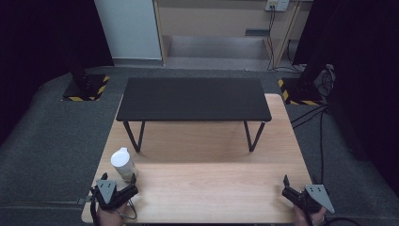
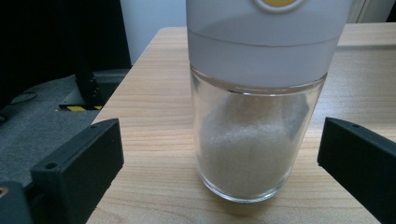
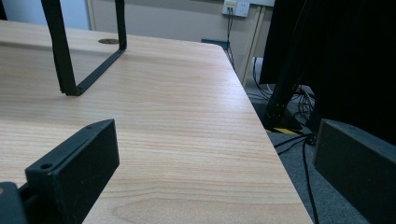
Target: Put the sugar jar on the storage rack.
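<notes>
The person is lining up a grasp on the glass jar (image 2: 254, 135), and the reach looks nearly finished: seen from the left claw's own camera, the jar stands upright on the table (image 1: 207, 188) straight ahead of the left claw (image 1: 123, 189), squarely between its two black jaws, which are spread wide with a clear gap on either side of the glass. Nothing is pressing on it yet. The jar is about half full of a white grainy powder, sugar or salt by the look of it, and wears a tall white cap (image 2: 266, 42) with a yellow mark on top. From above, the jar sits just beyond the left claw's tips, near the table's front left corner. I judge the next move calls for easing the claw a touch farther forward so the pads sit beside the glass body below the cap, then closing evenly; smooth round glass could slip or tip if the jaws meet it off-centre or too high. The left hand (image 1: 110, 214) holds its claw low and roughly level, angled slightly inward toward the jar. The right claw (image 1: 291, 188) rests at the far front right corner, well apart from the jar, its jaws likewise wide open with nothing between them, pointing ahead along the table edge toward the leg of the black shelf (image 1: 193, 99) standing farther back.
</notes>
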{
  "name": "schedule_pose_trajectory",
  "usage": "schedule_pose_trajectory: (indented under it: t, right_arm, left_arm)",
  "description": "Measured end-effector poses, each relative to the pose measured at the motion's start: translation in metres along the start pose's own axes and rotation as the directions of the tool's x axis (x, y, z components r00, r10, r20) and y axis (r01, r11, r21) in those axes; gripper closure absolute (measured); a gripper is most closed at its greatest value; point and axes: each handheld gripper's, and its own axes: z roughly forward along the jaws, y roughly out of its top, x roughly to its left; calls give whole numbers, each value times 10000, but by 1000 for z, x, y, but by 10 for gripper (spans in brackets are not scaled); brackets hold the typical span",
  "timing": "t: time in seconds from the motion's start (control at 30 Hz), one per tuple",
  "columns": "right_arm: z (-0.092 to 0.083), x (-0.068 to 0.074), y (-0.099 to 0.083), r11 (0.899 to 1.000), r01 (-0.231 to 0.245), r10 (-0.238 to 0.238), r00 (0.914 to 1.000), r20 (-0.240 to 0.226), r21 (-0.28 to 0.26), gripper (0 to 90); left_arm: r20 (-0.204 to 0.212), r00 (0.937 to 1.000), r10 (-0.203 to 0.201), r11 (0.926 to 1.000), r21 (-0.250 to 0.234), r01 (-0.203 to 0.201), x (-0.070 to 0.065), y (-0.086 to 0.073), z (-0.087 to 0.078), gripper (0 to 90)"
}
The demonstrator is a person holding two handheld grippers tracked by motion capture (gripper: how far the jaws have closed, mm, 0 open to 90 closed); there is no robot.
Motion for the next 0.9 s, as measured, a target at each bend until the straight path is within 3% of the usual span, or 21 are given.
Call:
schedule_pose_trajectory:
  t: [0.7, 0.9]
  right_arm:
    - [0, 0, 0, 10000, 48, -48, 10000, -19, 10, 5]
    - [0, 0, 0, 10000, 96, -96, 10000, -28, 25, 5]
  left_arm:
    - [93, 9999, -98, 9995, -307, 100, -8, 20, 6, 0]
    - [-74, 9999, -127, 9995, -286, 125, -10, 29, 11, 4]
